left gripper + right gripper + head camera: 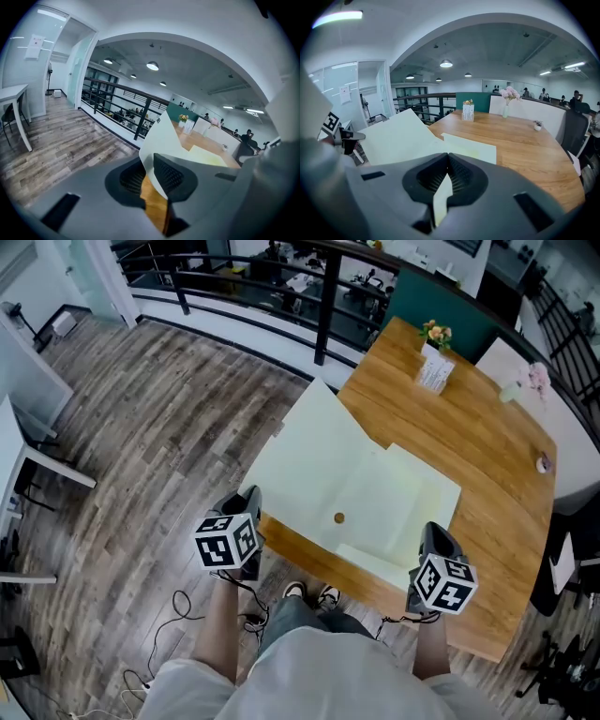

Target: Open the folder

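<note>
A pale yellow-green folder (pixel 375 488) lies spread open on the wooden table (pixel 478 427), its big cover (pixel 305 451) hanging out past the table's left edge. A small brown snap (pixel 338 517) sits near its front edge. My left gripper (pixel 251 501) is at the cover's near left corner. In the left gripper view (pixel 147 171) the cover (pixel 161 136) stands between the jaws, which are slightly parted with wood showing in the gap. My right gripper (pixel 436 532) is at the folder's front right edge. In the right gripper view (pixel 446 172) its pads pinch that edge (pixel 440 197).
At the table's far end stand a card holder with orange flowers (pixel 434 367), a vase of pink flowers (pixel 534 379) and a small round object (pixel 543 463). A black railing (pixel 323 296) runs behind. A cable (pixel 183 610) lies on the wooden floor by my feet. A white desk (pixel 37 460) stands left.
</note>
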The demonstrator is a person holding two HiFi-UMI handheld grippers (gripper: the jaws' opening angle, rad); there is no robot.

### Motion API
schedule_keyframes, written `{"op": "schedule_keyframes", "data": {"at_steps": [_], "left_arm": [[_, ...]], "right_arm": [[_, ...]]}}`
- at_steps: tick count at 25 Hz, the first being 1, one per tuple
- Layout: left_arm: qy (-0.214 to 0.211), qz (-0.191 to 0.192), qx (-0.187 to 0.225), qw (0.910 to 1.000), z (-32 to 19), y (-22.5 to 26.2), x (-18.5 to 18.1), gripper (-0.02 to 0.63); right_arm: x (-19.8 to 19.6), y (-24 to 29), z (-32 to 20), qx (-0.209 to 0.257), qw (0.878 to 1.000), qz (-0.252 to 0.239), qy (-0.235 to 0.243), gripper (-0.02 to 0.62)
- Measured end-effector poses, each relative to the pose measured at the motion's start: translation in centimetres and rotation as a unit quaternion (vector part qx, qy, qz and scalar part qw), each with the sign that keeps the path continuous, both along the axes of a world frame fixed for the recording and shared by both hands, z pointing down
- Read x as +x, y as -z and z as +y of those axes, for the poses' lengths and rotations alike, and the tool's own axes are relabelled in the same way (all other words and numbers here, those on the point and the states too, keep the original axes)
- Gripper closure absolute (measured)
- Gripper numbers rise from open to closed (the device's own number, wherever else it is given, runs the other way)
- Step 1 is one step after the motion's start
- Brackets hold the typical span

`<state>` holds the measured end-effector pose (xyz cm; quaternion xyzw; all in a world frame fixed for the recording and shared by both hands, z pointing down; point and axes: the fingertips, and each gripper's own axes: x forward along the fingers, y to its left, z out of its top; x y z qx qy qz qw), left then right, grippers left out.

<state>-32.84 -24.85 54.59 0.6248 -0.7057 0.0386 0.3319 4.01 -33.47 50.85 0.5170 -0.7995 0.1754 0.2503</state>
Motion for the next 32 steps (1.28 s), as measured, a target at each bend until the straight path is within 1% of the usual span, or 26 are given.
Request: {"op": "schedule_keyframes", "data": {"at_steps": [5,12,16,21,24,28,32], "left_arm": [[0.0,0.006,0.003,1.0,0.0,0.1,0.0,0.549],[-0.001,0.006,0.009,0.9999,0.1,1.0,0.3,0.528],[-0.001,0.004,0.016,0.9999,0.3,1.9,0.9,0.506],[-0.01,0.0,0.028,0.9996,0.6,3.5,1.6,0.458],[-0.014,-0.003,0.034,0.9993,0.8,4.2,1.9,0.443],[-0.012,-0.005,0.049,0.9987,1.4,5.6,1.9,0.44],[-0.014,-0.018,0.074,0.997,1.6,8.0,1.7,0.44]], "right_arm": [[0.5,0.0,0.1,0.0,1.0,-0.001,-0.011,0.594],[0.6,-0.2,0.4,-0.002,1.0,-0.008,-0.015,0.594],[0.7,0.0,0.8,0.003,1.0,-0.013,-0.014,0.594],[1.1,0.7,1.3,0.011,1.0,-0.023,-0.018,0.594],[1.5,1.1,1.6,0.017,0.999,-0.028,-0.023,0.594],[1.9,1.8,2.2,0.026,0.999,-0.035,-0.028,0.594],[2.1,2.3,2.6,0.036,0.998,-0.041,-0.033,0.594]]}}
